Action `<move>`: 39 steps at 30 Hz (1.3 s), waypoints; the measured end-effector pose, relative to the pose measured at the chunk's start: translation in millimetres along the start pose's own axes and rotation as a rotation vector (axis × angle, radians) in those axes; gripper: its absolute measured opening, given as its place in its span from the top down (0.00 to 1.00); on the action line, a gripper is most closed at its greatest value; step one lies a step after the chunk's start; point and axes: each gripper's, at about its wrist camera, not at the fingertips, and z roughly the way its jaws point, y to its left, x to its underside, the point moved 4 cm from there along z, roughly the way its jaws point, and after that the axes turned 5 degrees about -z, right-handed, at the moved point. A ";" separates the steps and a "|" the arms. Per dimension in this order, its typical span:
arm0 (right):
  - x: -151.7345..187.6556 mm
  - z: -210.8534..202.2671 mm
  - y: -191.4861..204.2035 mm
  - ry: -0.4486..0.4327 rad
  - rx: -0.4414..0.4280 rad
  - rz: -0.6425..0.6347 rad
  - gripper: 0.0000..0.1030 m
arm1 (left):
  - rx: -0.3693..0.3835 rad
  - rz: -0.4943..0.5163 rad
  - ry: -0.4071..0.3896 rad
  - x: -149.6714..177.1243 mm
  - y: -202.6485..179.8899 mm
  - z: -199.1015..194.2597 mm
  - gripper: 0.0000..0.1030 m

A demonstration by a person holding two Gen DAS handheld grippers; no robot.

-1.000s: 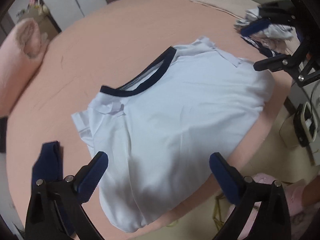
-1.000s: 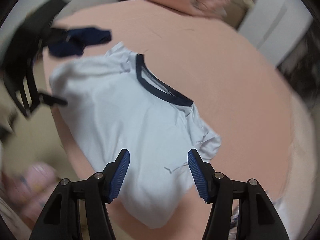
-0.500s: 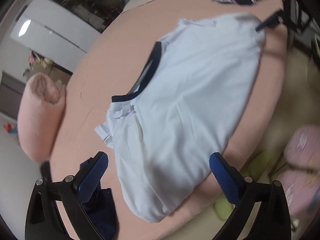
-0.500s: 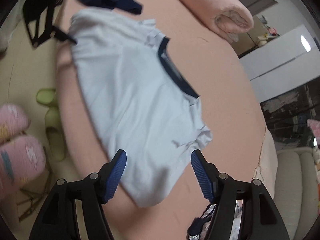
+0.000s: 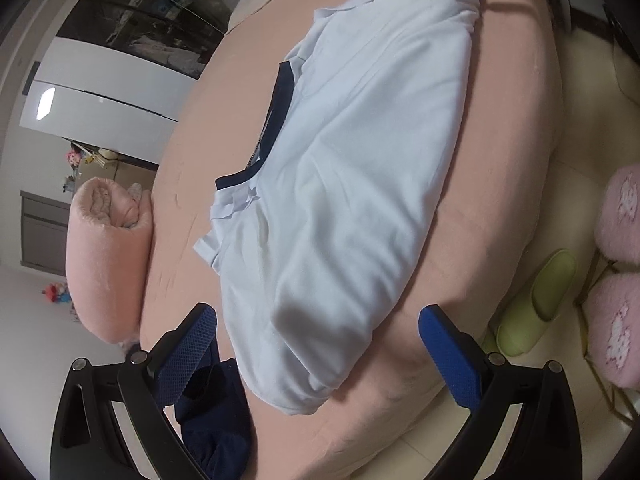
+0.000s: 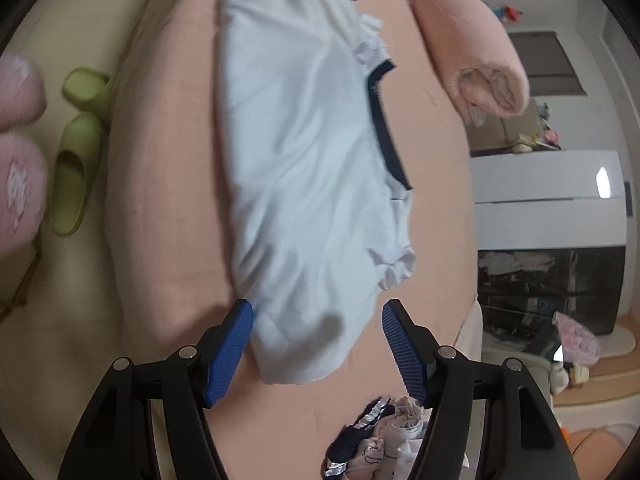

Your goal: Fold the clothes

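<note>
Along bed edge (image 5: 500, 200), T-shirt (image 5: 360, 168) lengthwise

a: the white t-shirt (image 6: 304, 168) is smeared with blur in the right wrist view, its far end cut off by the top edge.
b: and the dark garment (image 5: 216, 420) sits half hidden behind the left gripper (image 5: 320, 352).

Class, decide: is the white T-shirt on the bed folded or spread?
Partly folded: the white T-shirt lies as a narrow strip, sleeves tucked in, navy collar along one edge.
</note>
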 end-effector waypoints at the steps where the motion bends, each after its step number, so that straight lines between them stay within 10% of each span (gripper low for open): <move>1: 1.2 0.1 1.9 -0.002 -0.002 -0.011 0.35 | -0.001 0.008 0.005 0.9 -1.7 0.8 0.00; 19: 1.3 43.2 16.5 0.087 0.313 -0.204 0.29 | -0.274 0.270 -0.056 11.0 -19.4 1.2 0.00; 39: -24.1 62.9 -4.5 0.112 0.402 -0.141 0.25 | -0.467 0.428 -0.021 15.1 -20.2 31.1 0.00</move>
